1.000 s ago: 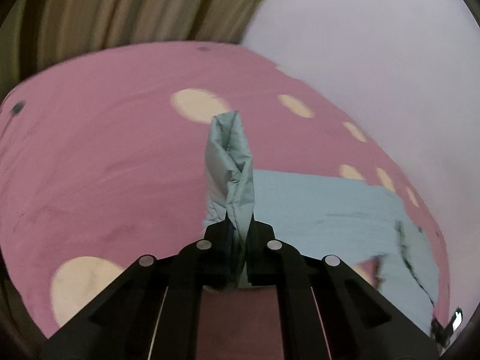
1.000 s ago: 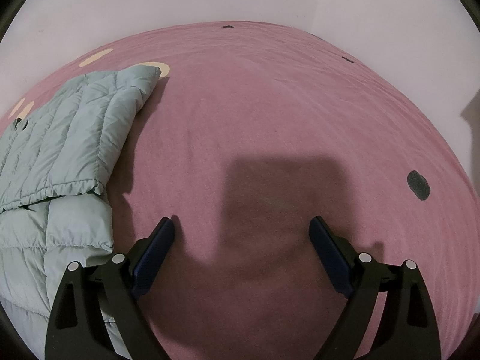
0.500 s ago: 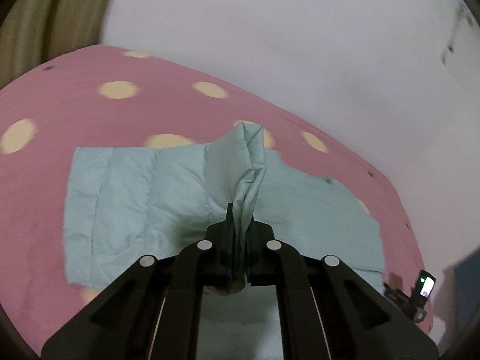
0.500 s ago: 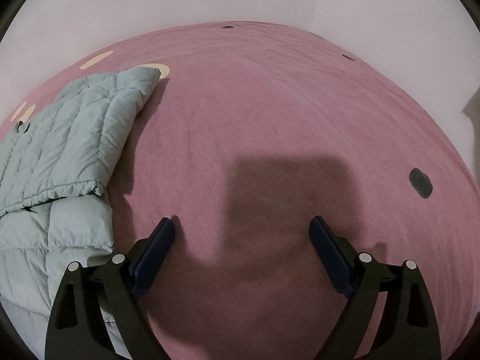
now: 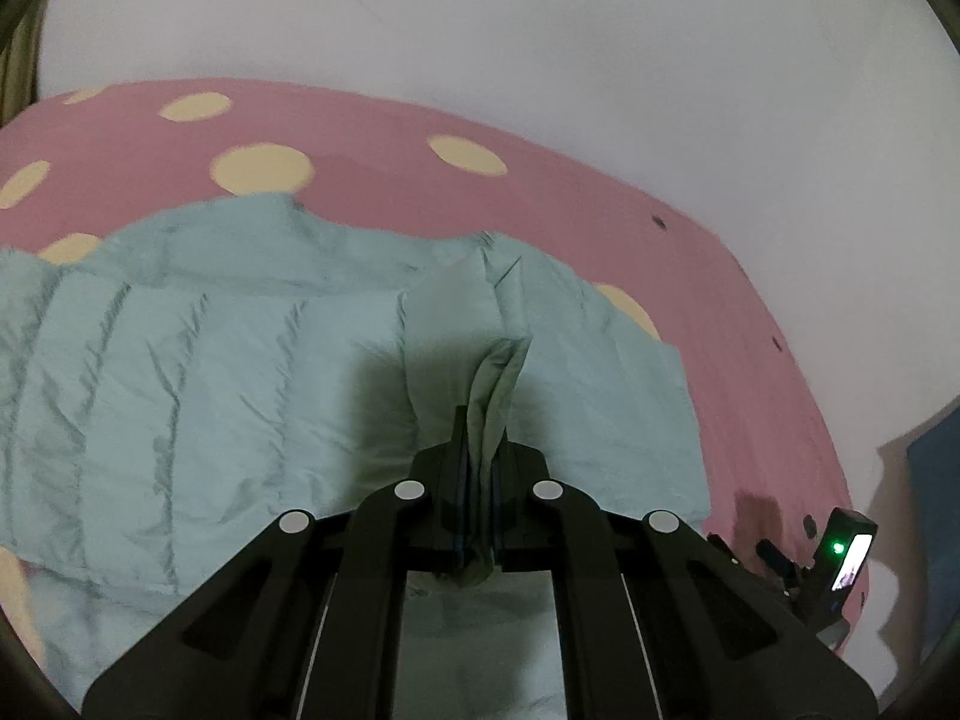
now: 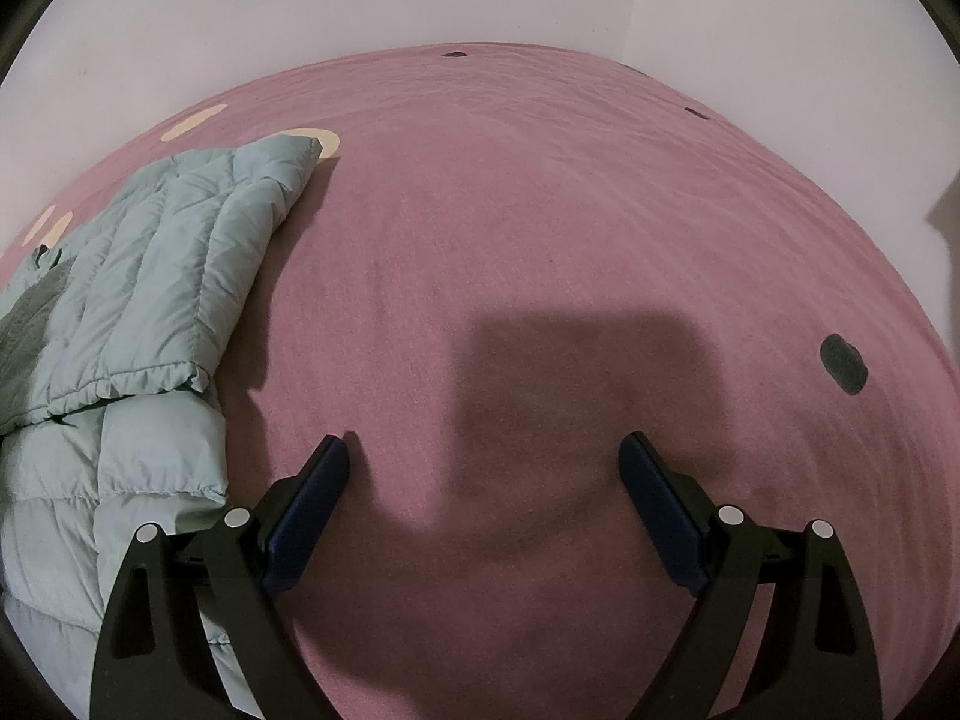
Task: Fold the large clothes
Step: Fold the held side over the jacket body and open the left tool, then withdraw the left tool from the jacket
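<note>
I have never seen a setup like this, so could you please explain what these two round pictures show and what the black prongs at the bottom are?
Each picture comes from a fisheye camera mounted on a handheld two-finger gripper; a person holds one in each hand, so there is no robot arm. The black prongs are the gripper fingers seen from behind.

In the left wrist view, the left gripper is shut on a pinched fold of a pale green quilted puffer jacket, which lies spread on a pink bedsheet with cream dots.

In the right wrist view, the right gripper is open and empty above bare sheet, with its shadow falling ahead of it. The same jacket lies to its left, one part folded over another.
</note>
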Tool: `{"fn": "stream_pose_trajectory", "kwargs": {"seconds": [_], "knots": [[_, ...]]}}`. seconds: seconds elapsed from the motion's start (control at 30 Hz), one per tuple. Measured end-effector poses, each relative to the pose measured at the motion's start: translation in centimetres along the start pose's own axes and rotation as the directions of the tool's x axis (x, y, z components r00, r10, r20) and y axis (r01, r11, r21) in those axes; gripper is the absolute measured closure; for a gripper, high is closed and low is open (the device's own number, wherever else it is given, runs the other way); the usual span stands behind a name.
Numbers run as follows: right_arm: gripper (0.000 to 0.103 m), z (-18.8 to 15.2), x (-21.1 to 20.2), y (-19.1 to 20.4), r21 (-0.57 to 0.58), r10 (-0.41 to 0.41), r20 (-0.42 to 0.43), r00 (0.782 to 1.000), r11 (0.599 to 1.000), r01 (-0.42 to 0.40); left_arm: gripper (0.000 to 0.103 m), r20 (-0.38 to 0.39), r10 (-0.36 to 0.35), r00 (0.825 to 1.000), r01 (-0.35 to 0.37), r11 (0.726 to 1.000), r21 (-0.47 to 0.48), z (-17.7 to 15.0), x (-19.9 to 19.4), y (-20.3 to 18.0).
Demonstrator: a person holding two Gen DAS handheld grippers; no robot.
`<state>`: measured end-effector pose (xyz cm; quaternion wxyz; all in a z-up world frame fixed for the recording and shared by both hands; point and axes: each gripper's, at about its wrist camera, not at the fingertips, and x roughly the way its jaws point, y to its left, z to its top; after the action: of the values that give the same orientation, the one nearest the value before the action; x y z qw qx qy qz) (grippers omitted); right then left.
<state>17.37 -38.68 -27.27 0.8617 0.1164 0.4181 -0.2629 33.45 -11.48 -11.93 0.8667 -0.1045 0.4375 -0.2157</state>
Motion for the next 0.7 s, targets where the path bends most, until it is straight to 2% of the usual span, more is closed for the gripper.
{"fn": "stream_pose_trajectory", "kwargs": {"seconds": [0.27,0.5,0.57,0.7], "knots": [[0.013,0.0,0.0,0.0,0.0,0.0,0.0,1.0,1.0,0.0,0.098,-0.085,0.007,0.996,-0.001,0.998,0.068,-1.8,6.0,-3.7],[0.013,0.0,0.1,0.1,-0.003,-0.003,0.0,1.0,1.0,0.003,0.096,-0.129,-0.011,0.992,0.023,0.995,0.098,-2.8,8.1,-6.0],[0.013,0.0,0.1,0.1,-0.004,-0.003,0.0,1.0,1.0,0.003,0.08,-0.141,-0.013,0.99,0.029,0.993,0.114,-3.0,8.5,-6.5],[0.013,0.0,0.1,0.1,-0.001,0.0,0.002,1.0,1.0,0.0,0.059,-0.126,-0.03,0.992,0.044,0.993,0.11,-3.0,6.8,-6.6]]}}
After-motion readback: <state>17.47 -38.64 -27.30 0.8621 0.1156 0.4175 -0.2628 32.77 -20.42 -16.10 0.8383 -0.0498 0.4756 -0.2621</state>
